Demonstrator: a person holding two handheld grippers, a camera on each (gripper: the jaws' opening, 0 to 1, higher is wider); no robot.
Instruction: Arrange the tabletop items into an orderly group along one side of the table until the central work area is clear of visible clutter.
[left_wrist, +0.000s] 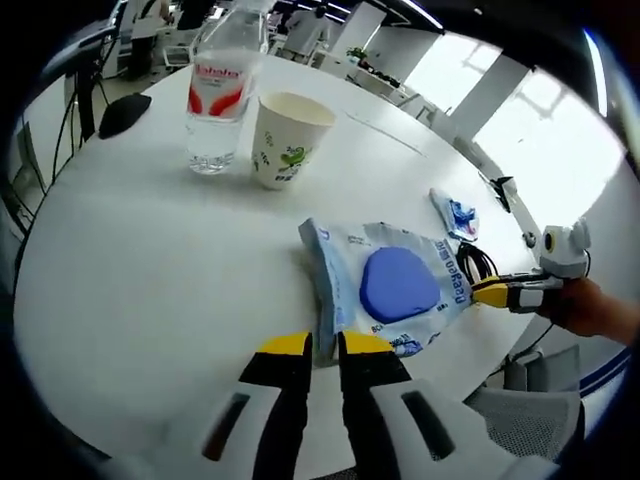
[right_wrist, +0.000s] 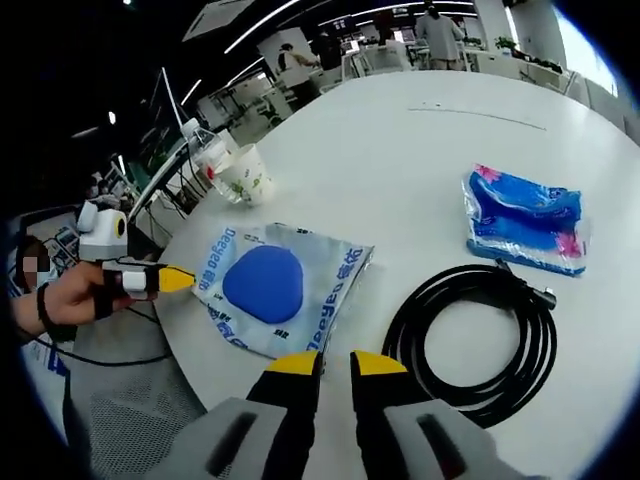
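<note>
- Evidently the step in hand is moving the flat pale-blue plastic packet with a dark blue round pad inside (left_wrist: 392, 285): the left claw (left_wrist: 322, 345) has its yellow-tipped jaws drawn narrow at the packet's near corner, apparently pinching its edge, though the contact itself is hard to confirm.
- In the right gripper view the right claw (right_wrist: 335, 362) stands just short of the same packet (right_wrist: 275, 285), its jaws set narrow with a gap between them and nothing held.
- The packet lies near the edge of the round white table (left_wrist: 150, 270), with the clear plastic water bottle with a red label (left_wrist: 220, 95) and the white paper cup with a green print (left_wrist: 285, 140) standing side by side well beyond it.
- My judgement is that the next move calls for a firm grip on the thin film and a low drag or lift toward the bottle and cup, so the group forms along one side.
- The right gripper view adds the coiled black cable (right_wrist: 475, 335) and the small bright-blue wrapped packet (right_wrist: 525, 220), lying near each other on the open table (right_wrist: 400, 150); the coil is barely visible in the left gripper view.
- The left gripper view, in turn, shows a black computer mouse (left_wrist: 125, 113) at the far rim.
</note>
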